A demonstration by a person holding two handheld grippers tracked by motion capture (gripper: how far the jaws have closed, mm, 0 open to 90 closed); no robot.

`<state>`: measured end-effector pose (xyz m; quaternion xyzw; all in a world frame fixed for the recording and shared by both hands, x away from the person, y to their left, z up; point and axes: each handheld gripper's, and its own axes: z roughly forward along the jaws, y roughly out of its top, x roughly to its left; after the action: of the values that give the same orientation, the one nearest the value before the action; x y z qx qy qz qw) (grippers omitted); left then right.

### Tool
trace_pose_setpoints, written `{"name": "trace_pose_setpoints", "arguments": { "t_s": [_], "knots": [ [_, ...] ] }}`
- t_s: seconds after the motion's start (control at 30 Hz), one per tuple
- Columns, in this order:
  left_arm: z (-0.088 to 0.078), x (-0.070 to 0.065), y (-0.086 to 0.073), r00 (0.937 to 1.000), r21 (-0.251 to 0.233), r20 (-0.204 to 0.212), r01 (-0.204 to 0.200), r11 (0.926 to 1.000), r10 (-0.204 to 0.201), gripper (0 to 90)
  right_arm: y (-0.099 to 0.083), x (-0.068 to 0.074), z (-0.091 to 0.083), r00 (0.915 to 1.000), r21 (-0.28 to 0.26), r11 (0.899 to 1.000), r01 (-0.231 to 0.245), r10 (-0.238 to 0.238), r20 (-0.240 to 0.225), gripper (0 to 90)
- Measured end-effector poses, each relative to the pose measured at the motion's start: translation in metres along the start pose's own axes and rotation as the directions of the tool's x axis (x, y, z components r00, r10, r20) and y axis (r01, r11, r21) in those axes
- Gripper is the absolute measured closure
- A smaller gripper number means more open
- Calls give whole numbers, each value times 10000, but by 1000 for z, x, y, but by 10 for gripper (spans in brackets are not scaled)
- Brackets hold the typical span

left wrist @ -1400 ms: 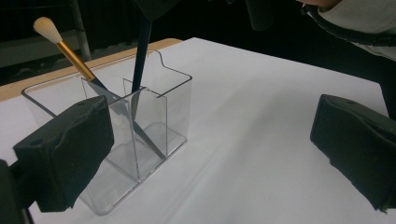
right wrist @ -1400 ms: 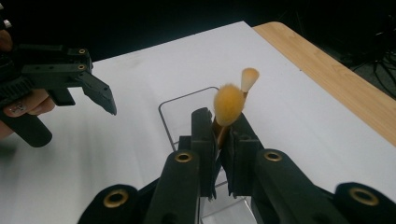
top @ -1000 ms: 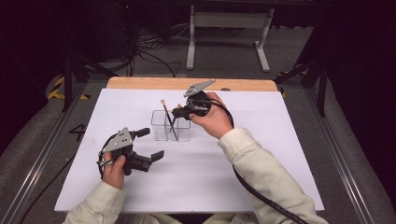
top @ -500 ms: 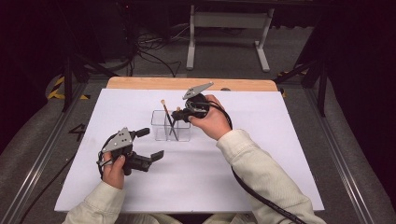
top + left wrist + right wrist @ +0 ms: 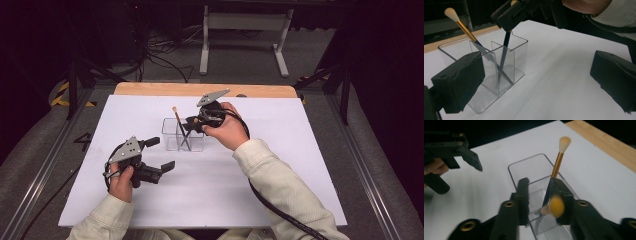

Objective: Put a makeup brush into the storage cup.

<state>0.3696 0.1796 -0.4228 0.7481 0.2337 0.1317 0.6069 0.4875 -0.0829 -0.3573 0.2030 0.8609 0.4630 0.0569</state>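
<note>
A clear plastic holder (image 5: pixel 182 136) (image 5: pixel 517 53) (image 5: pixel 529 165) with compartments stands mid-table. A gold-handled brush (image 5: pixel 177 118) (image 5: pixel 465 28) (image 5: pixel 559 157) with a white tip leans in it. My right gripper (image 5: pixel 192 122) (image 5: pixel 540 185) (image 5: pixel 509 17) hovers over the holder's top. Its jaws have just been opening and now stand apart around a black-handled brush (image 5: pixel 504 50) (image 5: pixel 555 206). That brush stands in a compartment with its yellow head beside one jaw, not pressed by the pads. My left gripper (image 5: pixel 162 154) (image 5: pixel 536 82) (image 5: pixel 456 172) is open and empty, in front of and to the left of the holder.
A white sheet (image 5: pixel 280 165) covers the table, with a wooden edge (image 5: pixel 200 90) at the far side. A cable (image 5: pixel 280 210) trails from the right gripper along the sleeve. A metal stand (image 5: pixel 245 30) and cables lie on the floor beyond.
</note>
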Motion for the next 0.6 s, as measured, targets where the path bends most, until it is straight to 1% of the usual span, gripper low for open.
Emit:
{"name": "trace_pose_setpoints", "arguments": {
  "t_s": [0.03,0.1,0.17,0.23,0.27,0.37,0.43,0.5,0.53,0.57,0.6],
  "knots": [
    [0,0,0,10000,3,-1,-9,10000,9,3,1,1,-4,10000,-246,9997,-68,68,6,549],
    [0,0,0,10000,1,-21,-27,10000,27,3,3,1,-10,9999,-685,9977,-1,9,113,435],
    [0,0,0,10000,-4,-23,-16,10000,16,3,5,2,-18,9997,-1010,9949,84,-60,241,388],
    [-1,0,0,10000,-7,9,-6,10000,6,3,6,5,-27,9997,-1392,9903,46,-14,228,337],
    [-1,1,0,10000,22,2,-31,10000,31,3,6,6,-31,9996,-1603,9870,130,-89,261,313],
    [-2,1,0,10000,74,-30,-2,10000,3,3,6,11,-47,9992,-2078,9777,320,-261,311,278],
    [-3,1,-1,10000,35,-82,32,10000,-32,3,5,13,-59,9979,-2404,9694,496,-379,529,254],
    [-4,1,0,9999,54,-115,43,10000,-42,3,4,15,-67,9977,-2673,9624,481,-335,590,247],
    [-4,1,0,9999,54,-115,43,10000,-42,3,4,15,-67,9977,-2673,9624,481,-335,590,247],
    [-5,1,0,9999,41,-161,41,10000,-40,3,2,16,-77,9966,-2941,9539,598,-404,718,234],
    [-5,1,0,9999,41,-161,41,10000,-40,4,2,16,-77,9966,-2941,9539,598,-404,718,234]
  ]
}}
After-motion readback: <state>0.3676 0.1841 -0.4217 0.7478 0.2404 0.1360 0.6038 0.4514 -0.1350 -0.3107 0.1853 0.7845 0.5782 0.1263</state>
